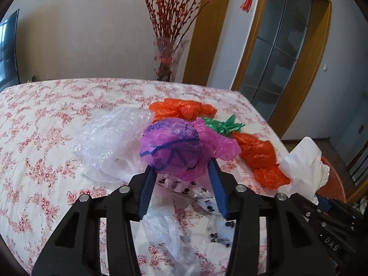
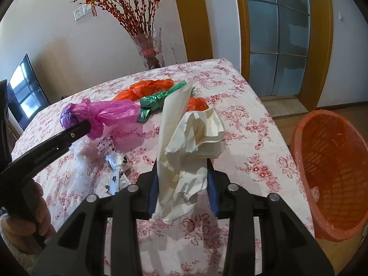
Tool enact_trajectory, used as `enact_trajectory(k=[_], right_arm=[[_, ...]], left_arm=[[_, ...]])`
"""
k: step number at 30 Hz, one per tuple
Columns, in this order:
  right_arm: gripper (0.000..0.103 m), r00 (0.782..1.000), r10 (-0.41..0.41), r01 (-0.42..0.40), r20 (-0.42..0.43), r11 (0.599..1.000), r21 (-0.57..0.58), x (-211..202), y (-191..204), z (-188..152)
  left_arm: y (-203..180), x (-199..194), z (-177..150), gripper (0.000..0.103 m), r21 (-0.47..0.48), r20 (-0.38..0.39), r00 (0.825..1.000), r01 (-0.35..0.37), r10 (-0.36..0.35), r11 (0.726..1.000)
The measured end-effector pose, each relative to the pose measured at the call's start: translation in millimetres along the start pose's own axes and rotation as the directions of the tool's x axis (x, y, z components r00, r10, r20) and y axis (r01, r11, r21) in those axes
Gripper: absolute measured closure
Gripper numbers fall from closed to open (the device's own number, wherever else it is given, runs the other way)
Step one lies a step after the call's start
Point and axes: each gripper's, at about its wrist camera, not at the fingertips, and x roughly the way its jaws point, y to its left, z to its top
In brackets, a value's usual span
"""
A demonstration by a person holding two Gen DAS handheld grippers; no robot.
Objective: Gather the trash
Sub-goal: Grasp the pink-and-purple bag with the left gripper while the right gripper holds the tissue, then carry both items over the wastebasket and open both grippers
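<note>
My left gripper [image 1: 182, 164] is shut on a pink plastic bag [image 1: 177, 147] with blue print, held above the floral tablecloth; the bag also shows in the right wrist view [image 2: 101, 115]. My right gripper [image 2: 184, 163] is shut on a crumpled cream paper [image 2: 195, 138], lifted over the table; the paper also shows in the left wrist view [image 1: 306, 165]. On the table lie two orange bags [image 1: 181, 108] [image 1: 262, 158], a green bag [image 1: 223, 125], clear bubble wrap [image 1: 112, 138], a clear bag [image 1: 168, 234] and a paw-print wrapper [image 2: 117, 172].
An orange mesh waste basket [image 2: 331, 174] with a liner stands on the floor right of the table [image 2: 253, 124]. A glass vase [image 1: 169, 59] of red branches stands behind the table. A TV [image 2: 25, 92] is at far left. A door is at back right.
</note>
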Motion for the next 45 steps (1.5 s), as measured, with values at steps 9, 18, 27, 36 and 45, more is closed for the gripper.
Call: enact_trajectory(k=[9, 18, 27, 36, 45], right_arm=[[0.067, 1.000, -0.008, 0.008, 0.002, 1.000, 0.013, -7, -8, -5], [0.067, 1.000, -0.016, 0.016, -0.004, 0.999, 0.033, -6, -19, -5], [0.067, 1.000, -0.022, 0.022, -0.015, 0.999, 0.035, -2, -23, -6], [0.067, 1.000, -0.016, 0.017, -0.008, 0.999, 0.037, -4, -25, -6], [0.067, 0.999, -0.019, 0.017, 0.040, 0.998, 0.056, -25, -35, -2]], left_arm=[[-1, 3, -5, 0.082, -0.026, -0.035, 0.999, 0.020, -0.021, 0.999], [-13, -16, 2, 0.025, 0.005, 0.034, 0.999, 0.005, -0.005, 1.000], [-28, 48, -4, 0.032, 0.122, -0.121, 0.983, -0.121, 0.136, 0.985], [-29, 30, -2, 0.061, 0.091, -0.067, 0.997, -0.030, 0.036, 0.995], [-40, -8, 10, 0.062, 0.064, 0.015, 0.998, 0.059, -0.061, 0.996]])
